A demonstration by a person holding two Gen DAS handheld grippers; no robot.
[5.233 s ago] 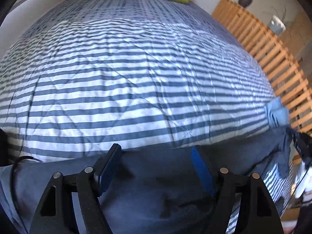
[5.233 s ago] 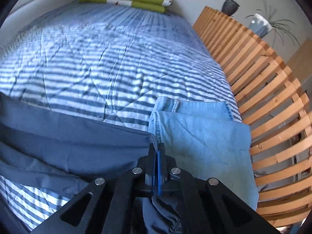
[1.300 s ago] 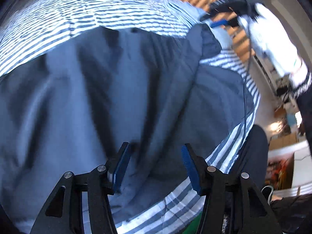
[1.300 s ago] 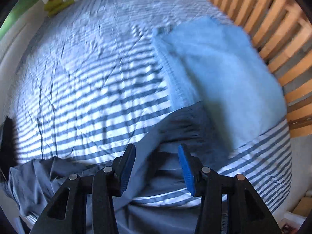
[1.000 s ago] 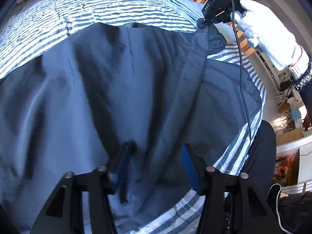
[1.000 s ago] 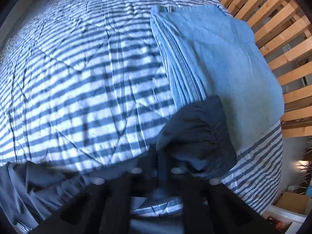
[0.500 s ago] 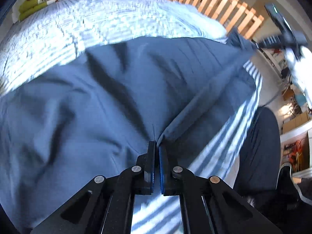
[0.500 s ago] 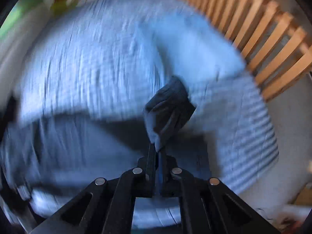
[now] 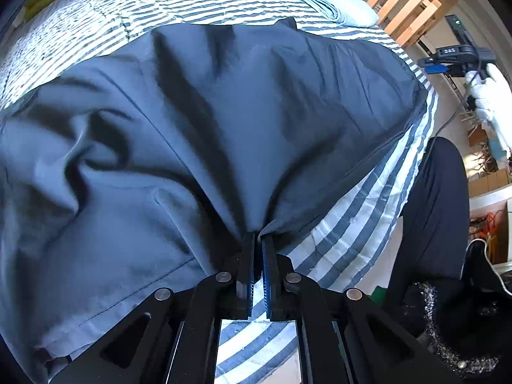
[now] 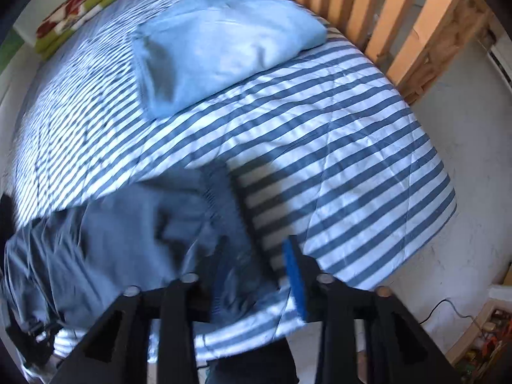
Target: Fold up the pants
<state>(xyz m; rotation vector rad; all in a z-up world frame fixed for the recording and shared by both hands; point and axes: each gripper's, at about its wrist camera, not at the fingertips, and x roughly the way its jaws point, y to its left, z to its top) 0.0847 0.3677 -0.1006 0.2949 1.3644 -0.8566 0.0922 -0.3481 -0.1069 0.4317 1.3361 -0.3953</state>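
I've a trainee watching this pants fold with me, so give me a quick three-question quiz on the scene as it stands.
1. True or false: the left gripper is shut on the dark blue pants.
2. What lies folded near the wooden slats? A) light blue jeans B) a red towel C) a pillow
3. Does the right gripper pinch fabric?

Key: 1. True. 2. A, the light blue jeans. 3. No; its jaws have just been opening, fabric lying loose between them.

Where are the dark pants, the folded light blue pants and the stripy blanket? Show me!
dark pants (image 9: pixel 224 112), left wrist view, on the wide middle of the cloth.
folded light blue pants (image 10: pixel 224 41), right wrist view, on the top face of the stack.
stripy blanket (image 10: pixel 352 160), right wrist view, on a bare striped part.
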